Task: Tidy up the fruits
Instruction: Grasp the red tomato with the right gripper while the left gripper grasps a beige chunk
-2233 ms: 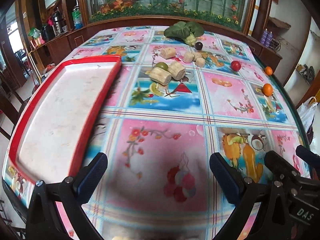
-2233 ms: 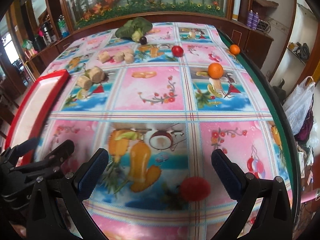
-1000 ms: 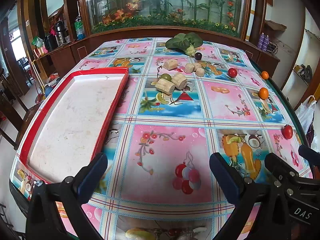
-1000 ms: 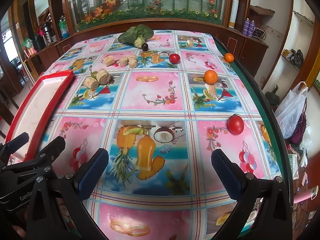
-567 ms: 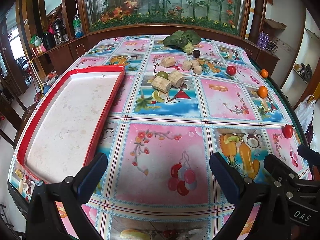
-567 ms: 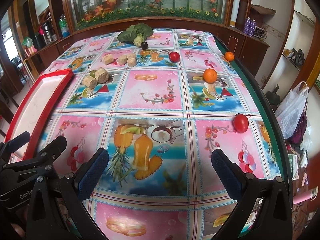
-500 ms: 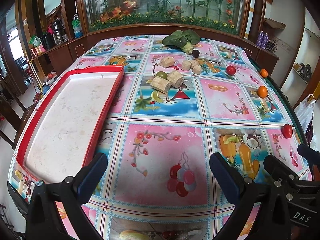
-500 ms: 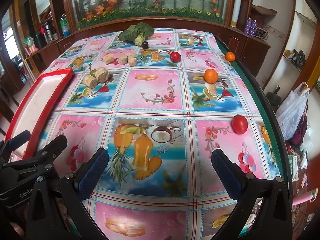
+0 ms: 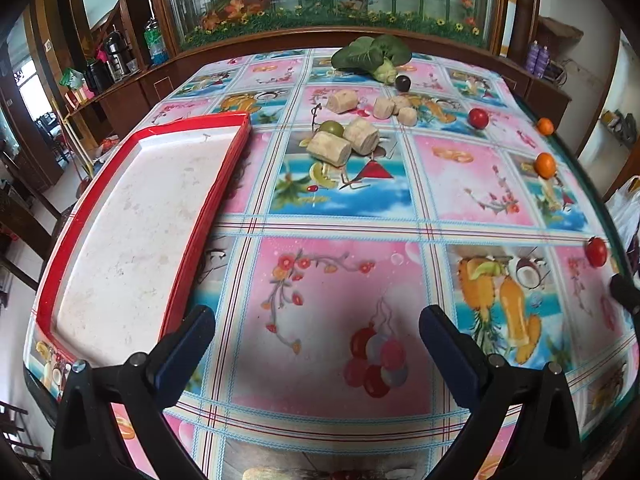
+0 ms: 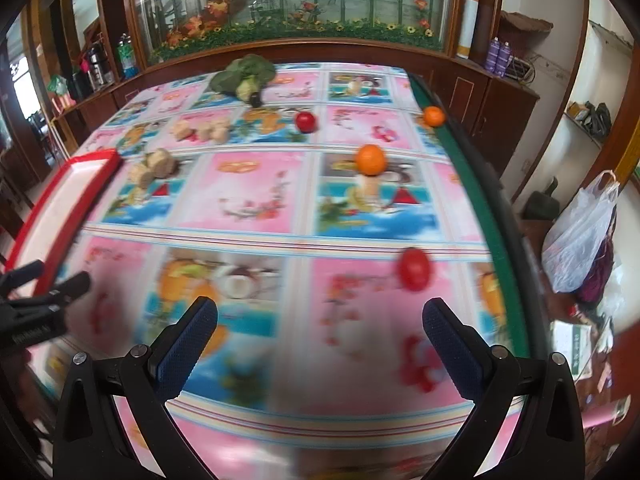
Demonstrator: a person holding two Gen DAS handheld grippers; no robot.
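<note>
A red-rimmed white tray [image 9: 224, 184] lies at the table's left [image 10: 96, 168]. Fruits are scattered on the patterned cloth: a near red tomato [image 10: 415, 269] [image 9: 596, 251], a far red tomato [image 10: 306, 121] [image 9: 478, 117], two oranges [image 10: 371, 159] [image 10: 434, 116], a green fruit [image 9: 333, 127] and a dark plum [image 9: 403, 82]. My left gripper [image 9: 316, 340] is open and empty above the near cloth, right of the tray. My right gripper [image 10: 320, 328] is open and empty; the near tomato lies just ahead of its right finger.
Beige cut root pieces [image 9: 346, 142] and a leafy green vegetable [image 9: 372, 56] lie mid and far table. The table's green right edge [image 10: 480, 184] drops to the floor, where a plastic bag [image 10: 580, 232] stands. A wooden cabinet backs the table.
My right gripper has swung to the right and forward, blurring its view; the near tomato now sits closer to its right finger. My left gripper has barely moved.
</note>
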